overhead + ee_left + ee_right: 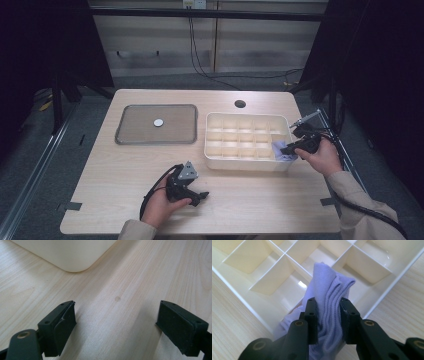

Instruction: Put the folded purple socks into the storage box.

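A pale wooden surface (250, 200) carries a cream divided organiser tray (215, 145) toward its right half and a shallow grey tray (125, 130) with rounded corners toward its left; the two stand apart with bare wood between them. A small round white disc (158, 122) lies near the middle of the grey tray. A round cable hole (240, 104) is cut into the surface just behind the organiser.

The right gripper (290, 148) is held at the organiser's near right corner, its jaws closed on a folded piece of lavender ribbed cloth (283, 151). In the right gripper view the cloth (329, 305) is pinched between the two black pads and bunches up above them, hanging over the tray's rim (242, 300) and the corner compartment; thin white dividers (294, 265) rise close on either side of the fabric, and the outer wall runs along to the right of the jaws. The other compartments in view hold nothing.

The left gripper (202, 196) rests low on the surface in front of the organiser, in the person's left hand (160, 207), with a grey three-cornered plate (188, 171) on top and a black cable (150, 195) looping behind it. In the left gripper view its jaws stand wide apart with only bare wood between them, and the rounded corner of the organiser (72, 255) lies ahead, clear of the pads.

Beyond the surface a dark cable (200, 60) hangs down a pale wall panel to the grey floor (150, 82).
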Demonstrator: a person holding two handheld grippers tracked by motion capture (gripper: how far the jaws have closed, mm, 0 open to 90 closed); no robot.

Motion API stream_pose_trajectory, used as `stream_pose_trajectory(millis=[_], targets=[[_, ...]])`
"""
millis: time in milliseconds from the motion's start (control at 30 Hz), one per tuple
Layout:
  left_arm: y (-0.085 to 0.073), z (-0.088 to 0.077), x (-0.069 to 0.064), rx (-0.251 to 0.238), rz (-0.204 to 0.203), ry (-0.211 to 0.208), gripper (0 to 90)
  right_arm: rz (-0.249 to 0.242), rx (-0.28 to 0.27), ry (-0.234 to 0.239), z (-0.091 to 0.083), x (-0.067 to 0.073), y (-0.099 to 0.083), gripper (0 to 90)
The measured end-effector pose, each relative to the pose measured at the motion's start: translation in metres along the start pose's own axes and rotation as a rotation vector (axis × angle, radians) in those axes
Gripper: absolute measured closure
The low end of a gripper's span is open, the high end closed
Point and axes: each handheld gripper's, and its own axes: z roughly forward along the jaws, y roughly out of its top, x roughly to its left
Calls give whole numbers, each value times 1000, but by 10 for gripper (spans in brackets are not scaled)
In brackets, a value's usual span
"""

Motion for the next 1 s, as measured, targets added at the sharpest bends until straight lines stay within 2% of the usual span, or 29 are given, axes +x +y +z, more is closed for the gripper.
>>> stream_pose_trajectory(millis=[400, 767, 1000], targets=[[0, 0, 0, 1, 0, 2, 145, -34, 38, -5, 7, 4, -1, 713], [0, 0, 0, 1, -1, 1, 145, -33, 48, 9, 9, 5, -4, 715], [0, 0, 0, 1, 0, 1, 145, -36, 75, 8, 11, 7, -3, 716]])
